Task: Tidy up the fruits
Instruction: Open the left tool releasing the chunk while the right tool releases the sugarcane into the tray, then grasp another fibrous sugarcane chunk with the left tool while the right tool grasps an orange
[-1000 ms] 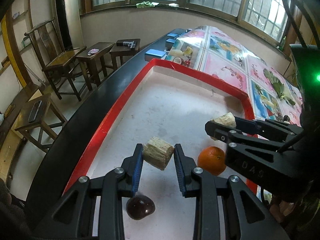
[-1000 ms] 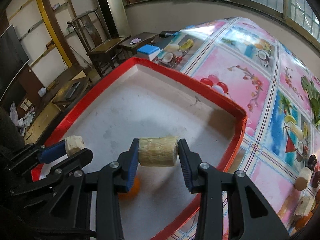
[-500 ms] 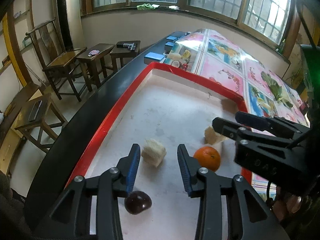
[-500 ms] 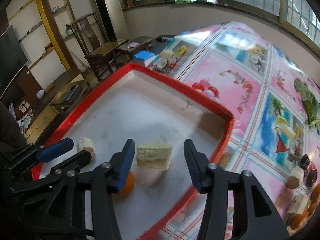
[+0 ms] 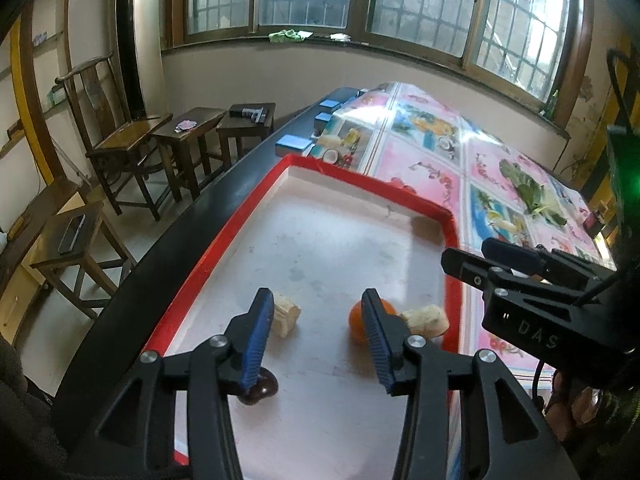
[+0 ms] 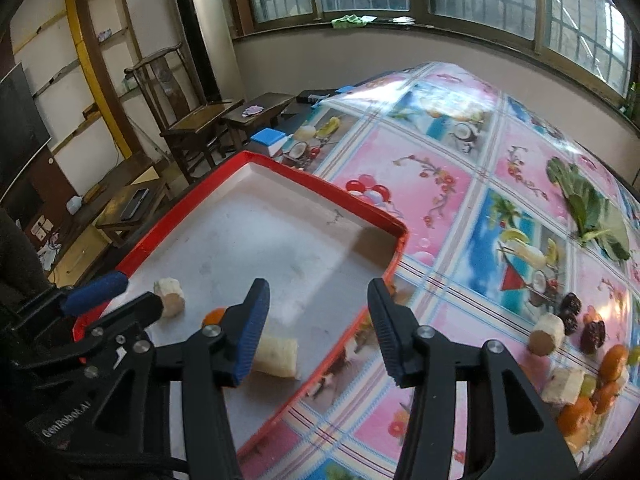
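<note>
A red-rimmed white tray (image 5: pixel 224 236) (image 6: pixel 362 204) holds two pale sugarcane pieces, an orange and a dark plum. My left gripper (image 5: pixel 316 322) hovers above the tray, its jaws opening with nothing between them; one cane piece (image 5: pixel 285 315) lies just beyond its left finger, the orange (image 5: pixel 355 320) behind its right finger, the plum (image 5: pixel 260 389) under the left finger. My right gripper (image 6: pixel 318 312) stands open and empty over the tray's near right rim. The other cane piece (image 6: pixel 278 357) (image 5: pixel 426 319) lies below its left finger. More fruit (image 6: pixel 592 376) waits at the right on the tablecloth.
The table carries a pink fruit-print cloth (image 6: pixel 472 184) with a leafy green (image 6: pixel 592 212) on it. Blue boxes (image 5: pixel 293 144) sit beyond the tray. Wooden chairs and stools (image 5: pixel 132 152) stand left of the dark table edge (image 5: pixel 132 280).
Both grippers let go of their sugarcane pieces, which now lie in the tray. Both jaws widened and both grippers rose and drew back from the tray.
</note>
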Tool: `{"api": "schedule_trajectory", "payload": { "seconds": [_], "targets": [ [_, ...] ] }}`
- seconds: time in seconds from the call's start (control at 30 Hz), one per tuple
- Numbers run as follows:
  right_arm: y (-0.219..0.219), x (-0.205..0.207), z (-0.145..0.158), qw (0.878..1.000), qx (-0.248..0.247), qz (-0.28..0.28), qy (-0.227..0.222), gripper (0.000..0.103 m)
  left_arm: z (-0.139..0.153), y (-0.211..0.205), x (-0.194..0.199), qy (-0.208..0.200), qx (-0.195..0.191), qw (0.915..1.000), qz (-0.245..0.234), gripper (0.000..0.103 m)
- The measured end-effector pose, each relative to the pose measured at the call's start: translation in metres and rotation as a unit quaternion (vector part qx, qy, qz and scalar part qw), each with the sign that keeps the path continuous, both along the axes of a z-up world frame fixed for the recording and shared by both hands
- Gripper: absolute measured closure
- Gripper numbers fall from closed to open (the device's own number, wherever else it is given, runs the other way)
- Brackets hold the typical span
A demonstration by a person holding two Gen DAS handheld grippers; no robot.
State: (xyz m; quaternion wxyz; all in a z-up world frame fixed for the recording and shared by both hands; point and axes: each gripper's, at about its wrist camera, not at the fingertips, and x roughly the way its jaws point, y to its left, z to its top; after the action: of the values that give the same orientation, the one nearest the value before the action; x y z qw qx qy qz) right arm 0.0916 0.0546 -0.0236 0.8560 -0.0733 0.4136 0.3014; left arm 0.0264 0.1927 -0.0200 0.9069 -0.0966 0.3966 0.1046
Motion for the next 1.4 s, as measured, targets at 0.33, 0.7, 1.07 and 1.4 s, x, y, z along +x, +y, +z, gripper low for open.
{"api": "schedule_trajectory", "payload": {
  "seconds": [0.33,0.7,1.07,1.4],
  "targets": [
    [-0.043,-0.01,0.011,0.997,-0.032,-0.054,-0.037,0.05,0.013,-0.03,-0.006,-0.016,0.0,0.9997,-0.02,0.057],
    [-0.1,-0.016,0.019,0.985,-0.077,-0.133,-0.075,0.05,0.022,-0.082,-0.007,-0.022,0.009,0.9978,-0.061,0.056],
    [-0.154,-0.017,0.017,0.981,-0.068,-0.17,-0.064,0.05,0.024,-0.128,-0.002,-0.016,0.019,0.9946,-0.101,0.054],
    [-0.25,-0.027,0.0,0.973,-0.039,-0.224,-0.026,0.05,0.009,-0.173,0.008,0.0,0.005,0.9886,-0.151,0.052]
  ]
}}
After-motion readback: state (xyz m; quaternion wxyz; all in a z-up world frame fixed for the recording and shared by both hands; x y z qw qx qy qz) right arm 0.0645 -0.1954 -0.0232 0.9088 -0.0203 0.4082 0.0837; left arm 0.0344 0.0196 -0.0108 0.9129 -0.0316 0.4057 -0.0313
